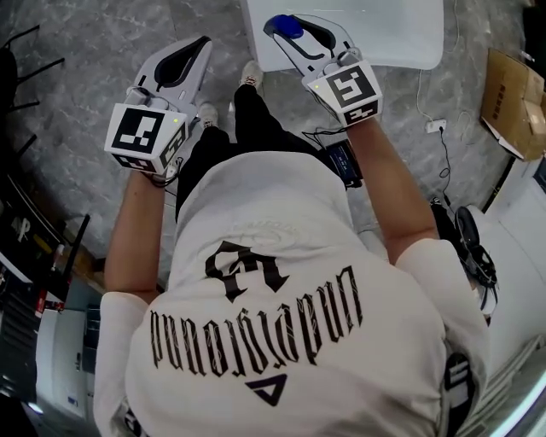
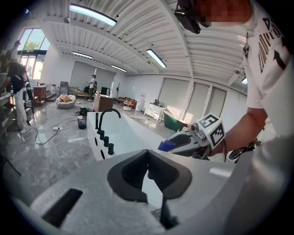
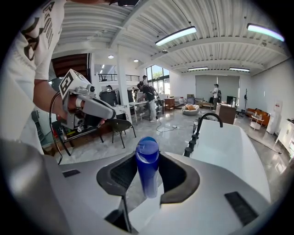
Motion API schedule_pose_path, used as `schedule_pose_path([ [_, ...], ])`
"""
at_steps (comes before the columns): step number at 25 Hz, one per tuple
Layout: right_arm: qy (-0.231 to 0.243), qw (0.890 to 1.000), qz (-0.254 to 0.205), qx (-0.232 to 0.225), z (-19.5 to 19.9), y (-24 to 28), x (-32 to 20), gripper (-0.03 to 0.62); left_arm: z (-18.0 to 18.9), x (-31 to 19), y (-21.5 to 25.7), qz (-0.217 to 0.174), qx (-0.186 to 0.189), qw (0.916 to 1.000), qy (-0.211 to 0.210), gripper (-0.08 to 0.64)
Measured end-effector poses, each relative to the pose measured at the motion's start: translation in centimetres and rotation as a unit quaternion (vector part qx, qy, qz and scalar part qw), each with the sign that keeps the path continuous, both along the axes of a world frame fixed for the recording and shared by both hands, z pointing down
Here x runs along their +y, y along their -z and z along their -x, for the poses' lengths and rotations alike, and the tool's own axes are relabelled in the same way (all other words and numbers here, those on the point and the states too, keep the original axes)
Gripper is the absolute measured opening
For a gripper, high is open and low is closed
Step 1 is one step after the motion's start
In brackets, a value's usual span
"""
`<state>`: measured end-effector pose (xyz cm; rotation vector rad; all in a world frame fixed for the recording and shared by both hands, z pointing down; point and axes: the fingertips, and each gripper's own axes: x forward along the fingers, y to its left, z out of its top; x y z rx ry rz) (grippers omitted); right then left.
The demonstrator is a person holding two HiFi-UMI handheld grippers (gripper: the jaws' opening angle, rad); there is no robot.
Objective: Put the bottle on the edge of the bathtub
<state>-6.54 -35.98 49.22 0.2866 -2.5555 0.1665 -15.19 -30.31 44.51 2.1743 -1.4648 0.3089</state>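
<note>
A blue bottle (image 3: 147, 170) with a rounded cap stands upright between the pads of my right gripper (image 3: 148, 158), which is shut on it. In the head view this gripper (image 1: 280, 27) holds the bottle (image 1: 289, 26) over the near corner of the white bathtub (image 1: 401, 43). The left gripper view shows the bottle (image 2: 166, 145) above the tub's rim (image 2: 124, 133). My left gripper (image 2: 147, 153) is shut with nothing in it, and hangs over the grey floor left of the tub (image 1: 201, 47).
A black faucet (image 3: 204, 121) and knobs stand on the tub's rim (image 3: 229, 142). A cardboard box (image 1: 512, 102) and a power strip (image 1: 435, 126) lie on the floor to the right. A black chair (image 3: 112, 126) and people (image 3: 149, 98) are farther off.
</note>
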Motion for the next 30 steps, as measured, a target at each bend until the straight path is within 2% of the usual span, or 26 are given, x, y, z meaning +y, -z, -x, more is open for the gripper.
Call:
schedule_pose_path([
  [10,0.008,0.999,0.018,0.031,0.7,-5.9,-0.5,0.150,0.4,-1.1,-5.0,0.027,0.003,0.9996,0.001,0.014],
  [30,0.029,0.996,0.016,0.077,-0.2,-14.2,-1.8,0.150,-0.8,-1.8,-13.1,0.084,0.017,0.9963,-0.010,0.015],
])
